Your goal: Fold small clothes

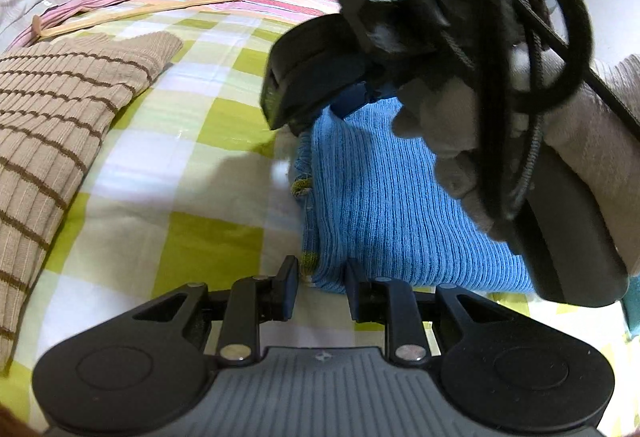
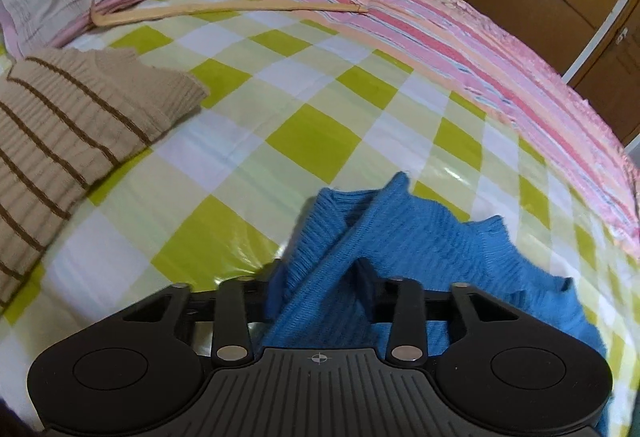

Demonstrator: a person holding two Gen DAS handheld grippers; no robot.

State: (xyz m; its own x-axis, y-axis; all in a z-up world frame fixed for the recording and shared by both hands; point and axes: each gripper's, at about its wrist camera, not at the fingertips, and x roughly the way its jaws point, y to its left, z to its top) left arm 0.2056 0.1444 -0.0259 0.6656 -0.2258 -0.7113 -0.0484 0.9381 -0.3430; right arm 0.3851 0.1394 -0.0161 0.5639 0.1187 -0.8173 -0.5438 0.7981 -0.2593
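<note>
While parted left gripper (image 1: pixel 322 287) hovers at blue knit (image 1: pixel 384 197), right gripper (image 2: pixel 318 277), pinching its bunched edge, risks dragging fold askew.

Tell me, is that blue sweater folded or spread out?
Partly folded. The blue sweater lies doubled in layers on the bed, and the right hand-held gripper holds one bunched end.
</note>
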